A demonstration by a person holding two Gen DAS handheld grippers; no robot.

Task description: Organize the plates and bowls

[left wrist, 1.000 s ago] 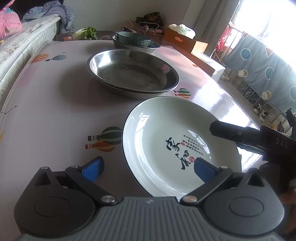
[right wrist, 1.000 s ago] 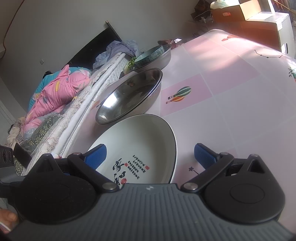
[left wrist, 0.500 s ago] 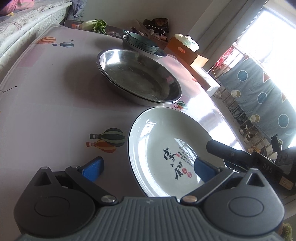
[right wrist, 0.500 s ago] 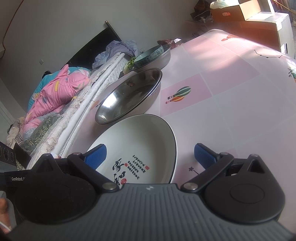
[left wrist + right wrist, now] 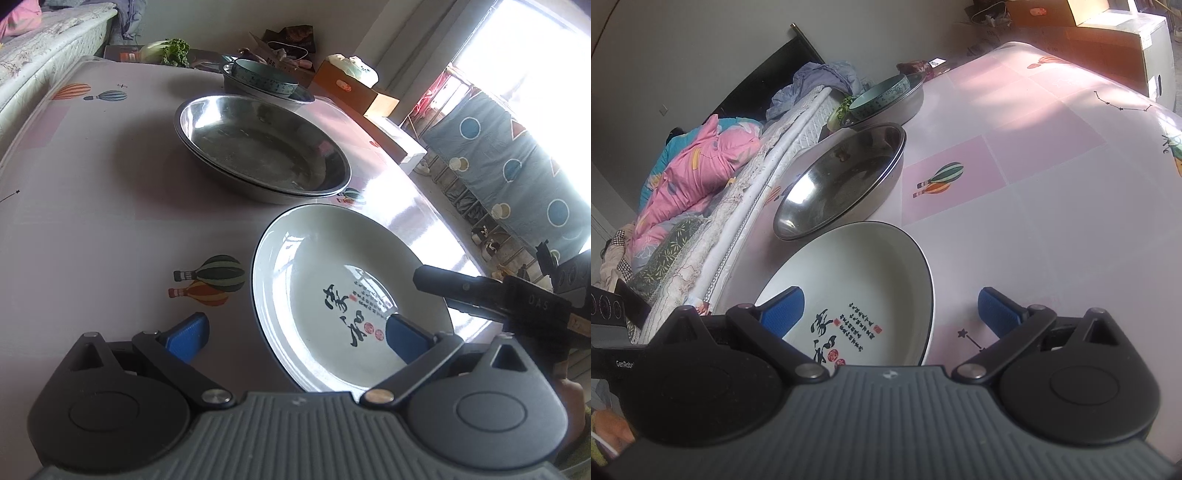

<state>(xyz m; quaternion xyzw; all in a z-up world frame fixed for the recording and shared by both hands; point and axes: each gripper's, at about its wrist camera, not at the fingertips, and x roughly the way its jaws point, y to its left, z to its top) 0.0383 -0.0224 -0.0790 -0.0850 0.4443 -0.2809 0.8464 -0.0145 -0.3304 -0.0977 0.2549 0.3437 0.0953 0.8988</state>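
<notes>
A white plate (image 5: 332, 288) with black calligraphy lies on the pink table; it also shows in the right wrist view (image 5: 857, 280). Beyond it sit stacked steel basins (image 5: 258, 147), also in the right wrist view (image 5: 842, 184). Farther back a teal bowl (image 5: 264, 75) rests in another steel basin (image 5: 897, 103). My left gripper (image 5: 295, 332) is open, its jaws straddling the plate's near left rim. My right gripper (image 5: 897, 310) is open, straddling the plate's right rim. The right gripper's finger (image 5: 461, 286) shows over the plate's right edge in the left wrist view.
A bed with pink bedding (image 5: 701, 166) runs along the table's far side. Cardboard boxes (image 5: 354, 88) and greens (image 5: 166, 50) sit past the table's end. A patterned blue cloth (image 5: 517, 166) hangs by the window. The table (image 5: 1052, 203) spreads to the right.
The left gripper's view has swung and tilted, then shifted slightly, staying at the plate's rim. The right gripper has held still. Both stay open.
</notes>
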